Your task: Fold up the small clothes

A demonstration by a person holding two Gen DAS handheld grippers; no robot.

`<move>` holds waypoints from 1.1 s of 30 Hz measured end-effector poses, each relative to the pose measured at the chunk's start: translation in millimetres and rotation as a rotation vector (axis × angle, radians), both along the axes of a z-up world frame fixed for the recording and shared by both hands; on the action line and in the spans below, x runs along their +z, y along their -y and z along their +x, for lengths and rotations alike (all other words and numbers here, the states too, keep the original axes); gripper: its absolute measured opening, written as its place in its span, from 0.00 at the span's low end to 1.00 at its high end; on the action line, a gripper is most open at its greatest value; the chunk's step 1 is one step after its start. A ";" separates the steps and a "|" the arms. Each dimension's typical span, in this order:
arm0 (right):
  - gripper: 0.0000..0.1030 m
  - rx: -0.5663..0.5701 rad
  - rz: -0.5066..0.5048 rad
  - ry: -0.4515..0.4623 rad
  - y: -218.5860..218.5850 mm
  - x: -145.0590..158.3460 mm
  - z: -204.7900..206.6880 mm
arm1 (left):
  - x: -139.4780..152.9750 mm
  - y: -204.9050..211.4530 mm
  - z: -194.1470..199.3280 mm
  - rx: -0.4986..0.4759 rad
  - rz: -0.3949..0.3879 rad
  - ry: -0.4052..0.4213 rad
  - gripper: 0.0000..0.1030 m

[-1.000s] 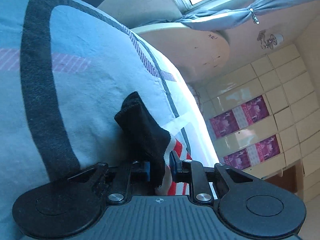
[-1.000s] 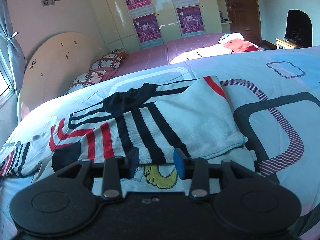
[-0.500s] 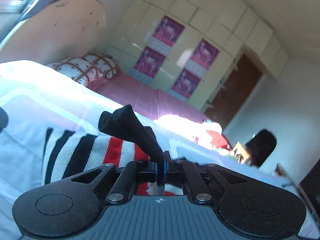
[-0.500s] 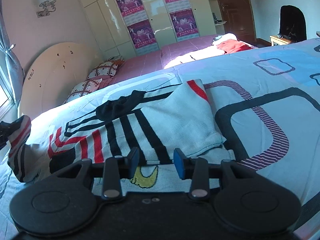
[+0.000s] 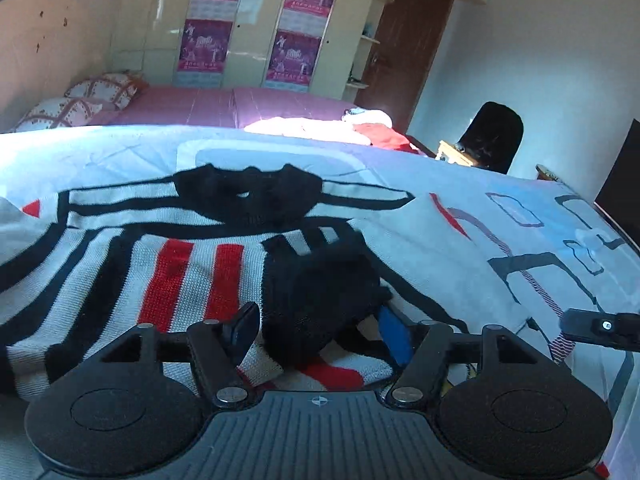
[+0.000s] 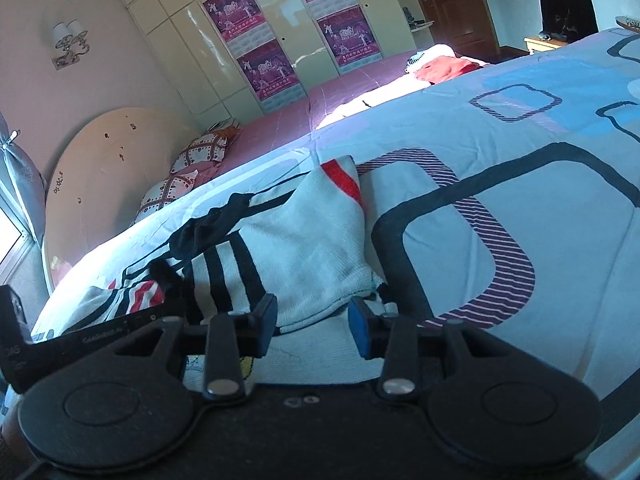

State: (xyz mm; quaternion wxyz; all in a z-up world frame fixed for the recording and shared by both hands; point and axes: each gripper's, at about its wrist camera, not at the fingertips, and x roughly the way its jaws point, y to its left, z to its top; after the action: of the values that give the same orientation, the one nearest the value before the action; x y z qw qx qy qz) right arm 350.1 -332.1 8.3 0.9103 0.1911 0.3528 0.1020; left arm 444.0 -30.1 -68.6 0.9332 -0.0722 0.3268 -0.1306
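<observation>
Both pairs of jaws stand spread wide. On the left gripper (image 5: 320,330), the black sleeve cuff (image 5: 320,300) of the striped sweater (image 5: 168,264) lies bunched between the two fingers, loose, with neither pad pressing it; whether the blue pad on the right side touches the cloth cannot be told. The cuff sits on top of the sweater's red, white and black striped front, folded in toward the middle. Beyond it the black collar (image 5: 248,192) lies flat on the bedspread (image 5: 500,216).

On the right gripper (image 6: 312,326), the jaws are parted with nothing pinched. They hover just at the near edge of the sweater's folded pale side panel (image 6: 316,248), which lies over a white garment with a yellow print (image 6: 320,360) underneath. From the right wrist view, the left gripper's body (image 6: 80,332) shows at the lower left, resting low over the sweater's striped part; pale lettering runs along its edge, too small and blurred to read.

The sweater lies spread on the light blue bedspread with dark rounded-square patterns. Behind it stand a second bed with a purple cover (image 5: 240,104) and a wardrobe carrying four purple posters (image 6: 264,68); their writing cannot be made out.
</observation>
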 end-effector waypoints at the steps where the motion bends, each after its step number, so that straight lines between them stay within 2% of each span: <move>1: 0.39 0.012 0.009 -0.002 -4.5 -0.7 2.8 | 5.2 -8.1 -12.9 0.019 -0.002 0.018 0.64; 5: 0.39 0.106 0.073 -0.006 -36.8 -4.0 20.3 | 14.3 -61.4 -56.0 0.126 -0.011 0.055 0.63; 7: 0.39 0.154 0.123 -0.021 -57.6 -9.1 32.1 | 10.7 -95.8 -79.9 0.204 0.036 0.086 0.63; 9: 0.38 0.187 0.125 -0.025 -80.3 -14.6 44.5 | 8.2 -125.9 -102.4 0.299 0.100 0.120 0.63; 11: 0.38 0.198 0.116 -0.030 -90.2 -18.5 51.0 | 2.4 -155.1 -108.6 0.364 0.098 0.087 0.63; 13: 0.37 0.195 0.098 -0.090 -106.8 -30.3 65.6 | -10.0 -173.1 -106.1 0.396 0.099 0.045 0.63; 14: 0.37 0.181 0.145 -0.143 -113.9 -38.5 72.5 | -15.5 -180.7 -103.1 0.403 0.100 0.028 0.63; 20: 0.38 0.189 0.253 -0.187 -127.4 -46.7 71.8 | -39.1 -191.8 -77.6 0.392 0.057 0.004 0.63; 27: 0.37 0.159 0.366 -0.223 -132.5 -51.3 74.6 | -49.9 -181.5 -61.8 0.371 0.076 -0.008 0.63; 29: 0.38 0.143 0.469 -0.253 -125.4 -53.2 64.7 | -50.5 -182.2 -63.0 0.370 0.069 -0.007 0.63; 31: 0.40 0.149 0.518 -0.246 -124.3 -52.7 61.1 | -51.0 -181.9 -64.0 0.367 0.071 -0.004 0.63; 33: 0.53 0.150 0.579 -0.258 -125.6 -53.9 62.6 | -51.5 -181.5 -64.3 0.368 0.069 -0.002 0.63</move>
State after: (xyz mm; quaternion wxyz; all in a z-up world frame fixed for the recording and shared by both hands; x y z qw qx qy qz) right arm 412.6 -206.5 -45.7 0.7558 0.4270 0.4346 0.2398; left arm 379.7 151.4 -120.2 0.9430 -0.0990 0.3132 0.0536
